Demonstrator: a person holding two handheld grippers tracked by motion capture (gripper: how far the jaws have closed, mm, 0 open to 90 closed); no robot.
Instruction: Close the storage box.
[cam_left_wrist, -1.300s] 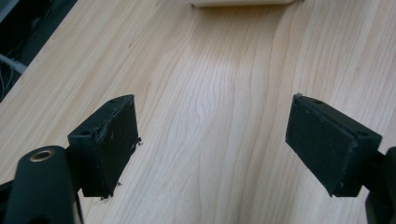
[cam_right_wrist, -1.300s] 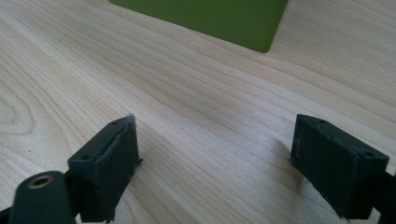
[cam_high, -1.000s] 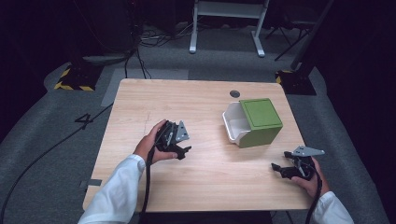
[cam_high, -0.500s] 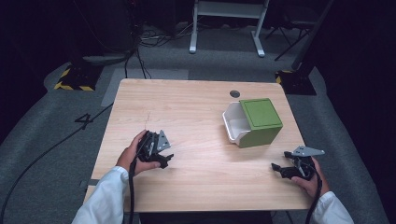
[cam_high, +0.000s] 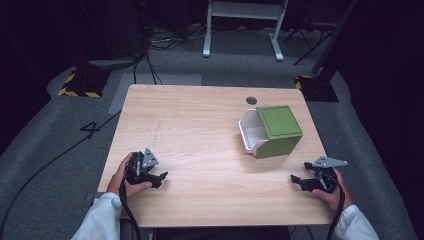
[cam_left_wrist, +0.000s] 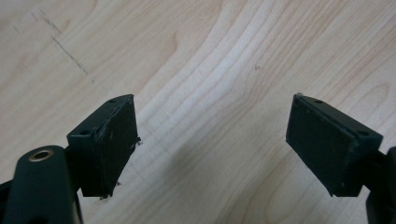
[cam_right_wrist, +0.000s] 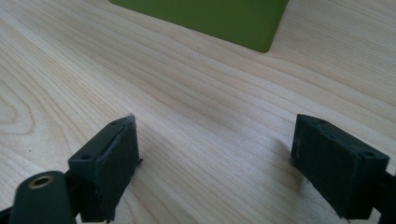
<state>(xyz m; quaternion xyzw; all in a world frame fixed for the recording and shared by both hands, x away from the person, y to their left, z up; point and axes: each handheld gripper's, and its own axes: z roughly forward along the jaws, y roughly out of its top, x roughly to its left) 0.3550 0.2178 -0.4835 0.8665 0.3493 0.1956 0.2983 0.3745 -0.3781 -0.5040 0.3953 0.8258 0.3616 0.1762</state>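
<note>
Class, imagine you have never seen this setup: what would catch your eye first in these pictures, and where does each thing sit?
The green box stands out first: it lies tipped on its side on the right half of the wooden table, its white inside facing left. Next come the two black tools at the near edge, the left gripper and the right gripper, each in a hand with jaws open and nothing between them.

High view looks down from the near side over the whole table (cam_high: 200, 110); both gripper views skim its wood closely, the right probably sharing the green bin (cam_right_wrist: 205, 18).
</note>
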